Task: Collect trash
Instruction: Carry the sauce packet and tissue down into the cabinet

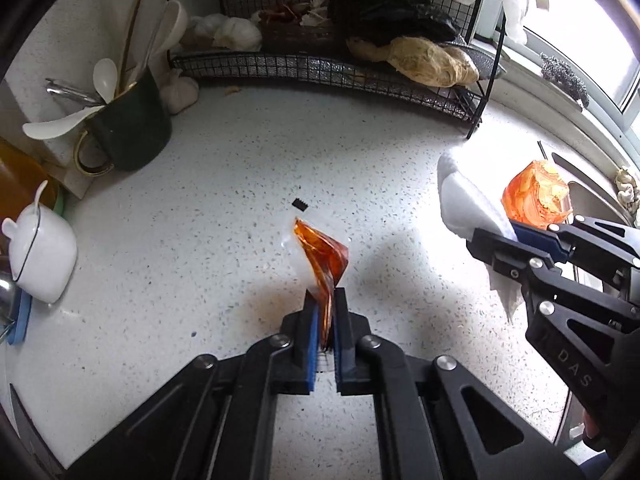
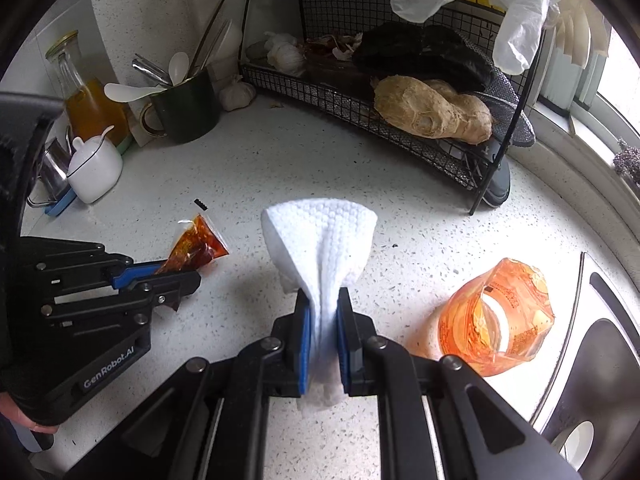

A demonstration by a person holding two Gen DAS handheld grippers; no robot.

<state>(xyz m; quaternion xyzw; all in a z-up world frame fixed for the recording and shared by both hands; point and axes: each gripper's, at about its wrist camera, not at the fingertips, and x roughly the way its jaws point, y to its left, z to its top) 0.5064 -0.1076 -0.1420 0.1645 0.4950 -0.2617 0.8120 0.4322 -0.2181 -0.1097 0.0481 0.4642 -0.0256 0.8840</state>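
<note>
My left gripper [image 1: 325, 294] is shut on a small reddish-brown sauce packet [image 1: 320, 256], held just above the white speckled counter [image 1: 240, 168]; the same packet [image 2: 196, 246] and left gripper [image 2: 188, 276] show at the left of the right wrist view. My right gripper [image 2: 323, 294] is shut on a crumpled white paper towel [image 2: 320, 236], which fans out above its fingers. In the left wrist view that towel [image 1: 464, 204] and the right gripper [image 1: 496, 244] sit at the right. An orange open snack bag [image 2: 496, 320] stands on the counter right of the towel.
A black wire rack [image 2: 400, 108] with ginger, garlic and a dark bag fills the back corner. A green mug [image 2: 184, 108] of utensils, an oil bottle [image 2: 86, 92] and a white lidded pot [image 2: 96, 172] stand at the left. A steel sink [image 2: 600, 352] lies right. A tiny black scrap [image 1: 300, 205] lies on the counter.
</note>
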